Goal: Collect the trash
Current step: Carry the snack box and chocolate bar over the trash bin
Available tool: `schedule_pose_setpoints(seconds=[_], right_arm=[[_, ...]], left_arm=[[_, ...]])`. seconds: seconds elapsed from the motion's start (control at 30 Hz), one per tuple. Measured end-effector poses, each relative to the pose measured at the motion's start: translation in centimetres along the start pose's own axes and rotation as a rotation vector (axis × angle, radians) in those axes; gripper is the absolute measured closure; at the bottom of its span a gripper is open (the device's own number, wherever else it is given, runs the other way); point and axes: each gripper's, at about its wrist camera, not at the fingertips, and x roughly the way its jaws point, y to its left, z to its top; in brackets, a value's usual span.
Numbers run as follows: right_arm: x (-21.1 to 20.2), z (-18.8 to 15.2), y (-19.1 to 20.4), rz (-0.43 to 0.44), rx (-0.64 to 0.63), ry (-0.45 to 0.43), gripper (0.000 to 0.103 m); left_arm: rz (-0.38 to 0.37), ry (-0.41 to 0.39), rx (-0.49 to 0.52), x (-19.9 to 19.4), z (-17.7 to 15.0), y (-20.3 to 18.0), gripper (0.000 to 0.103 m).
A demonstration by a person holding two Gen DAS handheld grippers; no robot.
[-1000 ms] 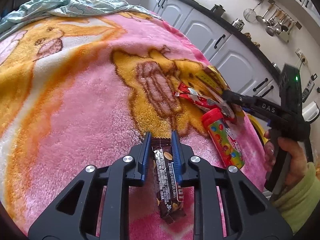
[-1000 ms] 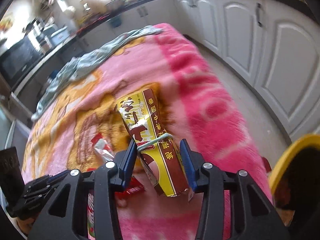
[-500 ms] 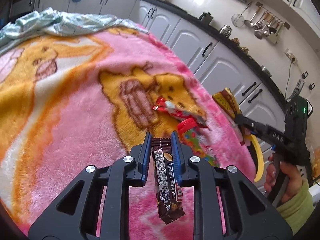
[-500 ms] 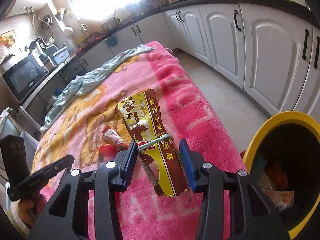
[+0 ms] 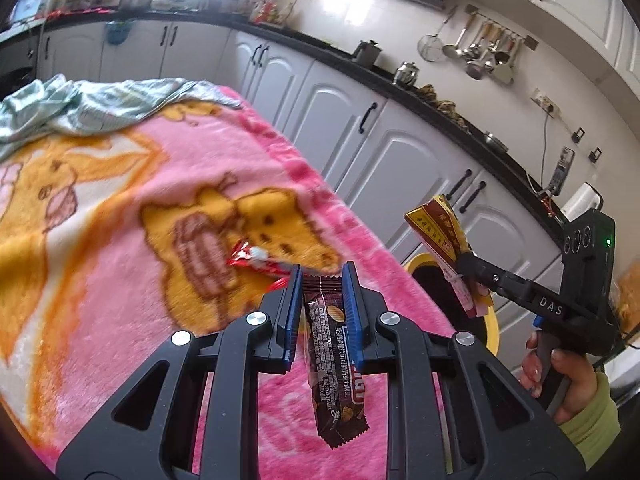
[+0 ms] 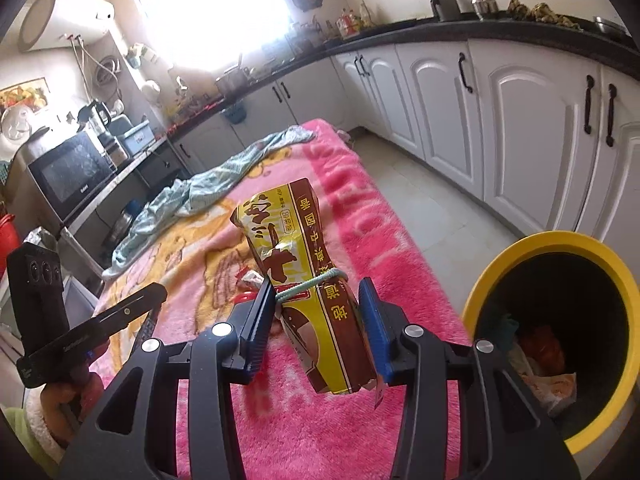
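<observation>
My left gripper (image 5: 320, 276) is shut on a brown chocolate-bar wrapper (image 5: 332, 364) and holds it in the air over the pink blanket (image 5: 120, 264). My right gripper (image 6: 316, 288) is shut on a yellow-and-brown snack bag (image 6: 296, 272) tied with a green band, held up left of the yellow-rimmed trash bin (image 6: 500, 264). The bag also shows in the left wrist view (image 5: 436, 228), above the bin's rim (image 5: 416, 261). A red wrapper (image 5: 250, 258) lies on the blanket just beyond my left fingertips. The bin holds some trash.
A pale green cloth (image 5: 92, 102) lies crumpled at the blanket's far end. White kitchen cabinets (image 6: 520, 128) run along the right past a strip of tiled floor. A microwave (image 6: 68, 172) stands on a counter to the left.
Both grippers have risen off the blanket with their loads. The right gripper has carried the bag toward the bin, which now shows fully. The candy tube is hidden behind my left fingers.
</observation>
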Motion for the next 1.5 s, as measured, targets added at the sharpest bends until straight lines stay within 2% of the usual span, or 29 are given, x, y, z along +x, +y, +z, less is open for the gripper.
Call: schedule_pose_setpoints(seconds=[0.53, 0.93, 1.23, 1.5], right_arm=[[-7.1, 0.3, -4.4, -0.133, 0.055, -0.149, 0.062], [-11.6, 0.0, -8.9, -0.211, 0.129, -0.237, 0.062], [-14.1, -0.7, -11.9, -0.281, 0.171, -0.275, 0.062], [-14.4, -1.6, -14.3, -0.316, 0.225, -0.277, 0.062]], left_arm=[[-0.061, -0.017, 0.090, 1.1, 1.8, -5.6, 0.089], [-0.131, -0.003, 0.170, 3.6, 2.6, -11.9, 0.089], [-0.173, 0.009, 0.216, 5.9, 2.5, -15.7, 0.089], [-0.207, 0.005, 0.244, 8.6, 1.8, -18.7, 0.089]])
